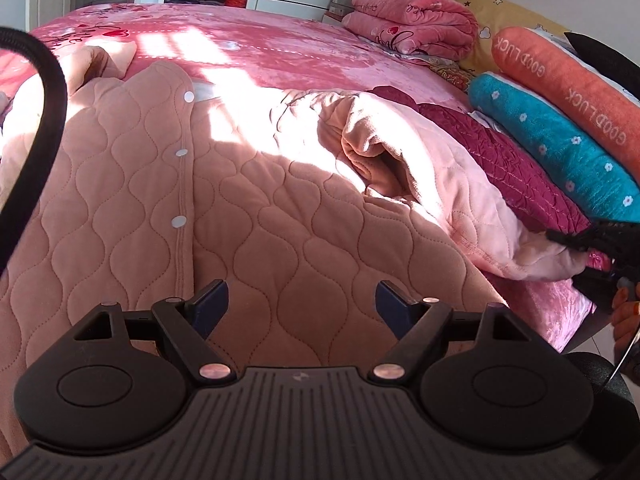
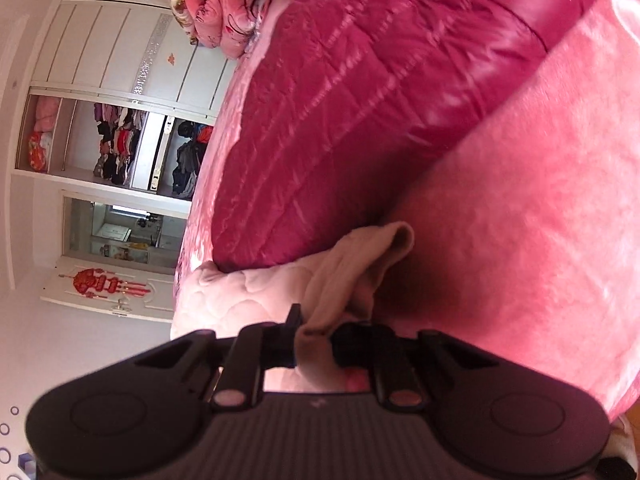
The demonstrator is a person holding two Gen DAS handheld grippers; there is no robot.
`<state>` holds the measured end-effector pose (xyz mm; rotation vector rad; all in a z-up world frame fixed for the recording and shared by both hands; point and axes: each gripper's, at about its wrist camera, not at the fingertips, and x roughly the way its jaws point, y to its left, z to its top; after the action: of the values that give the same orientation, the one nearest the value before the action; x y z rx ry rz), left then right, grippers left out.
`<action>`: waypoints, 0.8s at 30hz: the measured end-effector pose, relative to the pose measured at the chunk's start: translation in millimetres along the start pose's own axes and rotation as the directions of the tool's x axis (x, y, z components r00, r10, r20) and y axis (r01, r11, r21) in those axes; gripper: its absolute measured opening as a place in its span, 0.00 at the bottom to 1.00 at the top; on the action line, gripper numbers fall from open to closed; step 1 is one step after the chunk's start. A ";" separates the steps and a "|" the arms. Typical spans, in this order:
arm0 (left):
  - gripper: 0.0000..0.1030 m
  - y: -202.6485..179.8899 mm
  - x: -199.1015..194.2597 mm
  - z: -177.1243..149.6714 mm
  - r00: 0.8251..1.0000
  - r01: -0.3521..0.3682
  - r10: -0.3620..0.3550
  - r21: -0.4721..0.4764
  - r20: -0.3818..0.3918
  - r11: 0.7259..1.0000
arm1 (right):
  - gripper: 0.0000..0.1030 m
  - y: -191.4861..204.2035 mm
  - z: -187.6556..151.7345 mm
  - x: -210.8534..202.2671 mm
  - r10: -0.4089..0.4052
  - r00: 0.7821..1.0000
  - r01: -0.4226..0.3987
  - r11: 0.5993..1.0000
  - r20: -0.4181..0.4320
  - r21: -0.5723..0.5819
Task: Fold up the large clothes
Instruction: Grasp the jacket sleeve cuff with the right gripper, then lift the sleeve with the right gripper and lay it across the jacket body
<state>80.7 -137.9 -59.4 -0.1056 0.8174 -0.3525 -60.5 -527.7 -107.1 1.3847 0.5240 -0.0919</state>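
A quilted pink jacket (image 1: 280, 208) lies spread on the bed (image 1: 280, 40), buttons up. The left gripper (image 1: 302, 296) hovers released; the right gripper (image 2: 316, 340) grasps what looks like its cuff (image 2: 360, 264), beside a maroon quilt (image 2: 360, 100).

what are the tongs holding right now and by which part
Right tongs pinch the pink quilted garment by its sleeve cuff; left tongs open, holding nothing.
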 end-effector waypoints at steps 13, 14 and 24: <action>0.98 9.2 3.7 -4.2 0.995 0.095 -0.095 -0.041 -0.002 0.995 | 0.05 188.4 54.4 -88.4 0.152 0.923 0.007 0.911 0.352 -0.412; 0.98 9.9 3.4 -3.8 0.995 0.104 -0.104 -0.042 0.003 0.994 | 0.05 201.6 60.3 -83.2 0.137 0.920 0.042 0.898 0.368 -0.438; 0.98 38.4 1.4 13.1 0.986 0.137 -0.125 -0.110 0.113 0.984 | 0.05 277.3 45.4 -22.8 0.167 0.944 0.020 0.832 0.285 -0.554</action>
<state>101.3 -103.0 -60.1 -0.2869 0.7276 -0.4197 33.5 -520.5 158.6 0.7932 0.1896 -0.0926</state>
